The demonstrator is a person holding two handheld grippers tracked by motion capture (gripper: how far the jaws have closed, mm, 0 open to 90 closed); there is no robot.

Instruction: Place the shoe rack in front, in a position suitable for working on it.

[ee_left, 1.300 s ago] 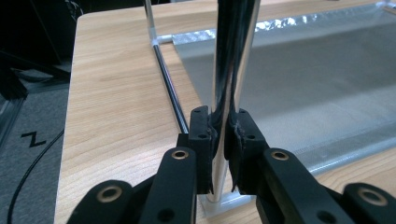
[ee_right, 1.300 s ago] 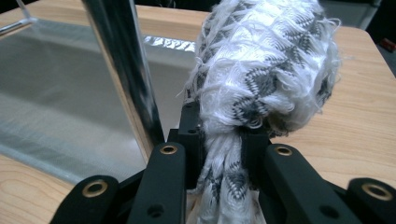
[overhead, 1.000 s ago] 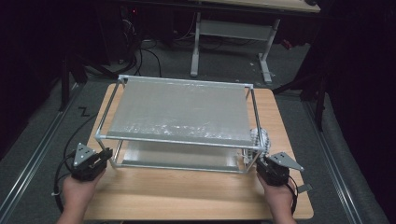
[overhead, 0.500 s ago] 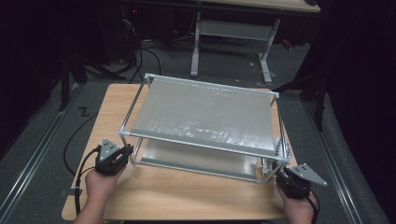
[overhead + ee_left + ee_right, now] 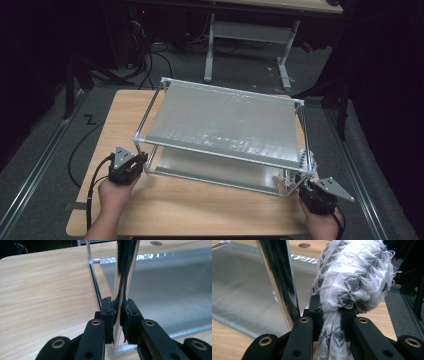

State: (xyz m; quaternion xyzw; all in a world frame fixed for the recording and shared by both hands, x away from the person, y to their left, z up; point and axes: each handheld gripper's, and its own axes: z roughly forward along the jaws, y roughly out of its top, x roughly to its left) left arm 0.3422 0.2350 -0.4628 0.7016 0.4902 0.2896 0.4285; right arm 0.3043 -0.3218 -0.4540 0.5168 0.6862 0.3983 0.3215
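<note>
Crosswise, rack (image 5: 225, 120) (both claws clamped) near table (image 5: 120, 115) edges

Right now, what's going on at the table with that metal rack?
A person holds a two-tier metal rack on the wooden table by its two near corners. The left gripper is clamped on a shiny upright post. The right gripper is shut on a frayed black-and-white cloth bundle at the rack's near right corner.
</note>
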